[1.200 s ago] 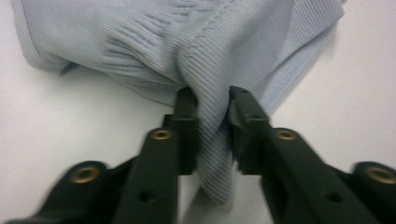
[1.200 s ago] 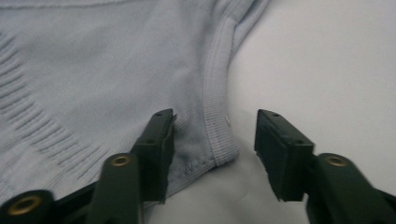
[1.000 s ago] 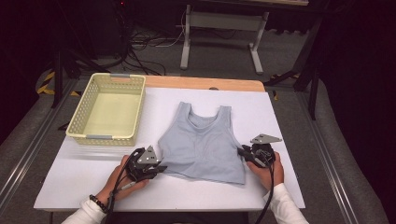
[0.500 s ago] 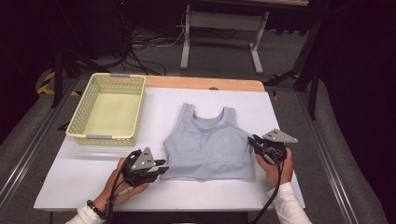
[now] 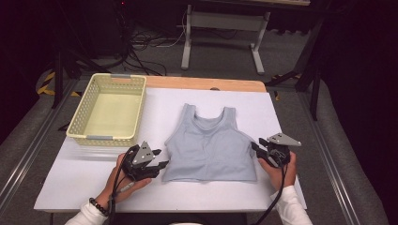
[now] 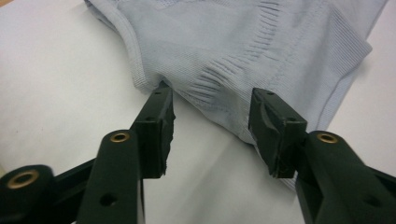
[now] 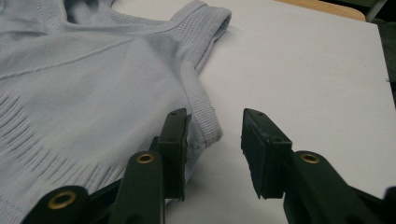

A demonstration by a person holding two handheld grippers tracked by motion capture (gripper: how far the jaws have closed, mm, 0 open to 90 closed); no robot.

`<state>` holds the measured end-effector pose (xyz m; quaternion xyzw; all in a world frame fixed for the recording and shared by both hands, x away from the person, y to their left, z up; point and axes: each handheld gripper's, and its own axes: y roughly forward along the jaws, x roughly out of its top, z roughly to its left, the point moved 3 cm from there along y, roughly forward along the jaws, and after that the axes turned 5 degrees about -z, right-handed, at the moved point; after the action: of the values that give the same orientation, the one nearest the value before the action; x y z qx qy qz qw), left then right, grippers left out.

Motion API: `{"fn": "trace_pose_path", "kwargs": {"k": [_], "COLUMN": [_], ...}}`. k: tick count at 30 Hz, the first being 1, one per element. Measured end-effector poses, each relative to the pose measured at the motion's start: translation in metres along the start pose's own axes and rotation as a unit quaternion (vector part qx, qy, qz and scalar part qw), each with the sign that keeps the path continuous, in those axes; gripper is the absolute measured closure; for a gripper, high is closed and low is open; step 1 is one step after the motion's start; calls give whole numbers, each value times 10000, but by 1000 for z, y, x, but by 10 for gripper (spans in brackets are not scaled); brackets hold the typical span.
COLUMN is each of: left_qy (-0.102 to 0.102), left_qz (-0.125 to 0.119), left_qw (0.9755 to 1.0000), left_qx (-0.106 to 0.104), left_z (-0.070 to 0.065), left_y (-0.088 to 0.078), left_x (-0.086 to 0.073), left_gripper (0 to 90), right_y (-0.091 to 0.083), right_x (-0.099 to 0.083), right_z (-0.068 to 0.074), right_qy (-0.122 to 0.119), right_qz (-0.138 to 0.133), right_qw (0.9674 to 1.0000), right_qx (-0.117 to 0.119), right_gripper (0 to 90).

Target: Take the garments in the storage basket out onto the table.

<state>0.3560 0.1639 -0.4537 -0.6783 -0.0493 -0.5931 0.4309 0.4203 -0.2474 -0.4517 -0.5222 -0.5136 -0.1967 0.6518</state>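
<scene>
High view: light blue-grey tank top (image 5: 210, 150) lies flat on the white table (image 5: 89, 173), straps away from me, hem toward me, spread out with few wrinkles. Cream plastic basket (image 5: 109, 110) sits at the far left of the table, well apart from the top.

My left gripper (image 5: 157, 159) is at the top's lower left corner, my right gripper (image 5: 256, 146) at its right edge above the hem. Both have just been opening.

Left gripper view: my jaws stand apart at a moderate gap, pads off the fabric; the ribbed hem corner of the top (image 6: 243, 60) lies between and beyond the tips. Fabric is a fine knit with rows of short ribbed slits.

Right gripper view: jaws also parted, nothing clamped. The side edge of the top (image 7: 93, 79), with its ribbed binding, lies just at my left jaw's tip; bare table sits between the jaws.
</scene>
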Motion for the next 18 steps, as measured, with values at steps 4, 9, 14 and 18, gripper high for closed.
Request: {"fn": "trace_pose_path", "kwargs": {"k": [4, 9, 14, 18], "left_qy": [-87, -137, -144, -175], "left_qz": [26, 34, 128, 92], "left_qw": [9998, 9996, 9996, 9996], "left_qx": [154, 248, 209, 185], "left_z": [3, 8, 15, 19], "left_y": [8, 22, 40, 48], "left_x": [1, 5, 8, 11], "left_gripper": [426, 389, 365, 349], "right_y": [3, 8, 9, 7], "right_x": [-2, -8, -11, -17], "right_z": [6, 10, 10, 10], "right_qy": [-102, -305, -323, -435], "right_qz": [109, 290, 358, 436], "right_qw": [9999, 9991, 9988, 9981], "right_qx": [78, 94, 48, 17], "right_gripper": [573, 543, 521, 505]}}
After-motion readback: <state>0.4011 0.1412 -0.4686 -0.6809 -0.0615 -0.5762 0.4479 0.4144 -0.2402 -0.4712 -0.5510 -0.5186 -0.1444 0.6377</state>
